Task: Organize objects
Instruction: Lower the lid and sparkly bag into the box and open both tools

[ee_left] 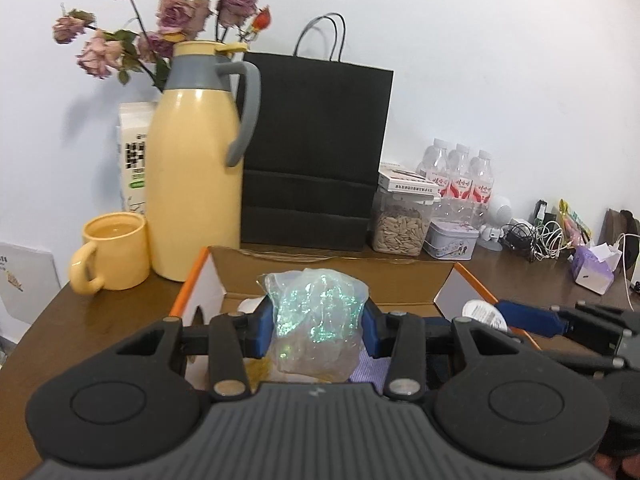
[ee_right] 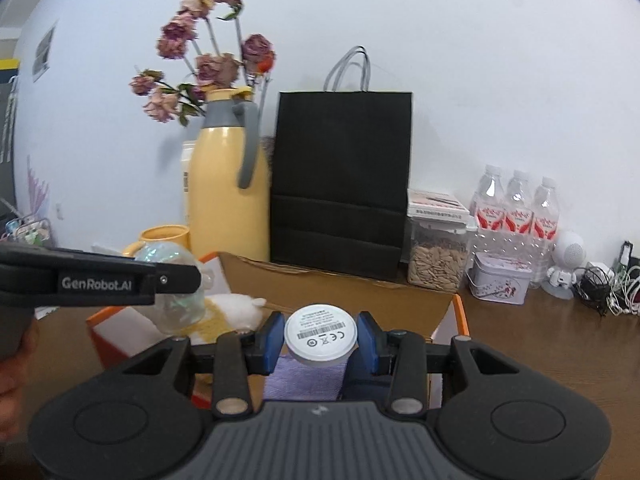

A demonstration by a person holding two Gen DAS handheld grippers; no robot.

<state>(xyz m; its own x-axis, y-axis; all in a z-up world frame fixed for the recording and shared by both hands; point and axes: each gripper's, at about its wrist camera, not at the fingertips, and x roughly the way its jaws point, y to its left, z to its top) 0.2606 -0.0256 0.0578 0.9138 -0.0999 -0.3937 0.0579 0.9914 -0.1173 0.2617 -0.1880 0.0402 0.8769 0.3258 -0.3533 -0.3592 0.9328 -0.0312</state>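
Left claw [ee_left: 318, 330]: closed on a crumpled iridescent wrap [ee_left: 316, 320], held between the blue pads above the box [ee_left: 340, 276].
Right claw [ee_right: 320, 340]: closed on a white puck [ee_right: 320, 334], label face up, held over the box [ee_right: 344, 300] interior.
Box: open cardboard carton with orange edges, on the worktop [ee_left: 100, 312] at 6 o'clock of the black bag [ee_left: 316, 148].
Box contents: a purple cloth [ee_right: 304, 376], a white plush item [ee_right: 236, 308] and something yellow beside it were inside; the rest was hidden by the claws.
Done: some items were judged already packed, as they lay in the box.
In hand: two items were aloft, neither yet released; whether they were going in or coming out could not be told.
Left: the jar [ee_left: 400, 224], tin [ee_left: 450, 238], bottles [ee_left: 460, 176], cables [ee_left: 536, 238] and tissue pack [ee_left: 594, 270] stood loose at 2 to 3 o'clock of the box.
Also loose: flask [ee_left: 196, 168] and mug [ee_left: 112, 252] at 10 o'clock; whether these belong to the task could not be told.
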